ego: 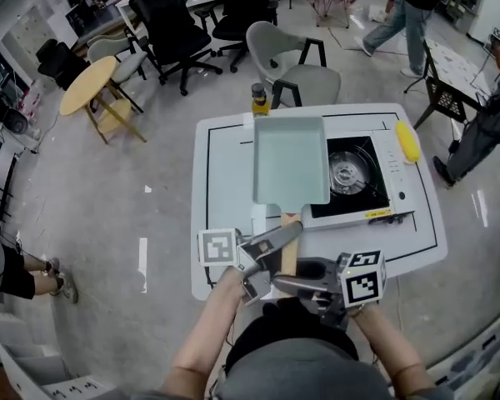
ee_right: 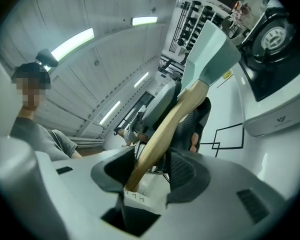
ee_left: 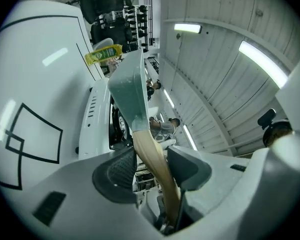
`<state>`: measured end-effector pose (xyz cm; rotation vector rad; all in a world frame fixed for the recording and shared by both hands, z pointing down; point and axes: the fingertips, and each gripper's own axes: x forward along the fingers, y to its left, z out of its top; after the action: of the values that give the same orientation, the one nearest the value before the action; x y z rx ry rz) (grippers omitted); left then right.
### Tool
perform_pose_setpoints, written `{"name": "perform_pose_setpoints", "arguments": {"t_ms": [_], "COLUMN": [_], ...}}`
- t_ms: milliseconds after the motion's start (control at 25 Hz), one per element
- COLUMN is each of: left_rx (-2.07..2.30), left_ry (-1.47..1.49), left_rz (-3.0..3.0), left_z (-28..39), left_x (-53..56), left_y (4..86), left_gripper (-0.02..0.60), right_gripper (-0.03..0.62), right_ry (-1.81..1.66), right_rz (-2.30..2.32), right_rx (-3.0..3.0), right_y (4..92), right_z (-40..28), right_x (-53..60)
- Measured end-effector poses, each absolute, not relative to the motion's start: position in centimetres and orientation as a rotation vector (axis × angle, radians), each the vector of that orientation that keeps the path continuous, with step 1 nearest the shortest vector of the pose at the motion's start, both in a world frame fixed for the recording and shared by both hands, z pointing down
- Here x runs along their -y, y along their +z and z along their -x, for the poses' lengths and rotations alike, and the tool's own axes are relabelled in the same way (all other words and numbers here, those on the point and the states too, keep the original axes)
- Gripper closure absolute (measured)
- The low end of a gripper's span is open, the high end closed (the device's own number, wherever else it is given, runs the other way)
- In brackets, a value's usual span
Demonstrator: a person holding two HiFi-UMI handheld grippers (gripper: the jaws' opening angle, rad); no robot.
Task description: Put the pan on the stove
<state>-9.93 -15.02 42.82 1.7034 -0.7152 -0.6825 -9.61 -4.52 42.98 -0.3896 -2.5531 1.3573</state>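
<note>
A pale green rectangular pan (ego: 290, 161) with a wooden handle (ego: 289, 244) hangs over the white table (ego: 225, 152), its right edge overlapping the white portable stove (ego: 382, 200). Both grippers hold the handle. My left gripper (ego: 282, 237) is shut on the handle's middle, and the left gripper view shows the handle (ee_left: 152, 159) running up between the jaws (ee_left: 150, 166) to the pan (ee_left: 130, 89). My right gripper (ego: 287, 282) clamps the handle's end (ee_right: 162, 131) between its jaws (ee_right: 150, 170). The pan (ee_right: 210, 51) is left of the stove's burner (ee_right: 275, 36).
A yellow oil bottle (ego: 259, 100) stands at the table's far edge, just behind the pan. A yellow object (ego: 409, 142) lies at the stove's far right corner. Office chairs (ego: 296, 69), a round wooden table (ego: 87, 86) and people (ego: 410, 11) are beyond the table.
</note>
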Motion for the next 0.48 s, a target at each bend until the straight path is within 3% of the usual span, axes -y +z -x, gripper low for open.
{"name": "perform_pose_setpoints", "arguments": {"t_ms": [480], "left_rx": [0.544], "left_ry": [-0.537], "left_rz": [-1.74], "left_z": [4.1], "left_x": [19.2], "left_y": [43.4], "left_gripper": [0.393], "right_gripper": [0.396], "right_ry": [1.431], "right_rz": [0.133], "right_rx": [2.635], "right_y": [43.3], "right_z": [5.8], "right_x": [8.9]}}
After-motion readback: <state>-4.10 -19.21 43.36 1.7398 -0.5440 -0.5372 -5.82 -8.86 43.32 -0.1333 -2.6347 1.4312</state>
